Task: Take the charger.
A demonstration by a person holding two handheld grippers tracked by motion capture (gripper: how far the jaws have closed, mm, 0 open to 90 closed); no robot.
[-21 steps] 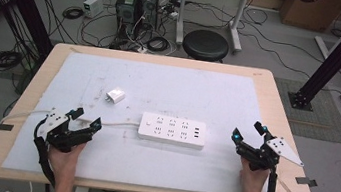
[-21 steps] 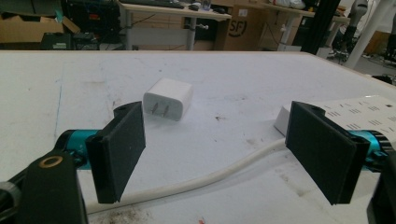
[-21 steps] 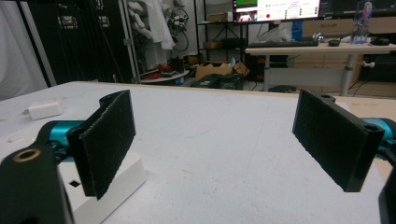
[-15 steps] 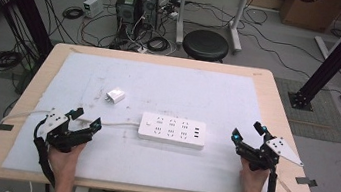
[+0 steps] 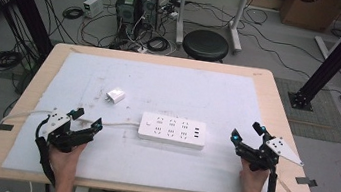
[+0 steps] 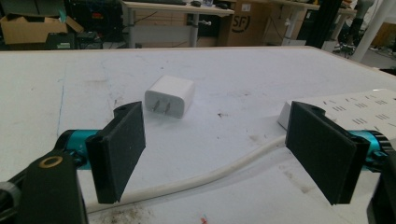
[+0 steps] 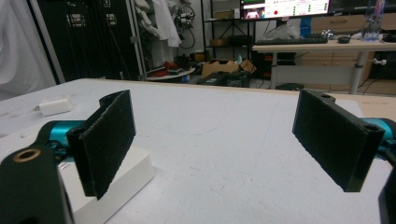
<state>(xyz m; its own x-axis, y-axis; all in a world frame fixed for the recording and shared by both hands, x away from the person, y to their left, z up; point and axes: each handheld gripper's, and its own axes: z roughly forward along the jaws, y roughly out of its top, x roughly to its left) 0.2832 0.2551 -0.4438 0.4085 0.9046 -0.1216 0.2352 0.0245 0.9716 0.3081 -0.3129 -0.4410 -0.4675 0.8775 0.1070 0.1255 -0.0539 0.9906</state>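
A small white charger (image 5: 115, 95) lies on the white mat (image 5: 184, 88) toward the left half of the table, well apart from both hands, and a white power strip (image 5: 172, 130) lies near the middle with its long axis running left to right across the table. The strip's cord (image 5: 119, 124) leaves its left end and trails off past the left gripper (image 5: 85, 119) toward the table's left edge. That gripper is released, its jaws spread wide with nothing between the pads; in the left gripper view the charger (image 6: 170, 96) sits ahead and between the two jaws, prongs facing the camera, while the cord (image 6: 219, 174) crosses the mat just in front of the jaws and the strip's end (image 6: 345, 109) shows off to the right. The right gripper (image 5: 247, 133) is likewise released and empty, resting near the table's right edge just beyond the strip's right end; its own view shows the strip's corner (image 7: 126, 175) low at the left behind the left jaw and the charger (image 7: 55, 105) far off. The charger lies forward and slightly right of the left gripper, and the left hand is clearly the nearer one; the right hand has the strip between it and the charger. The likely move is a straight reach forward by the left gripper over the cord, with the strip beside the right gripper, handy for steadying.
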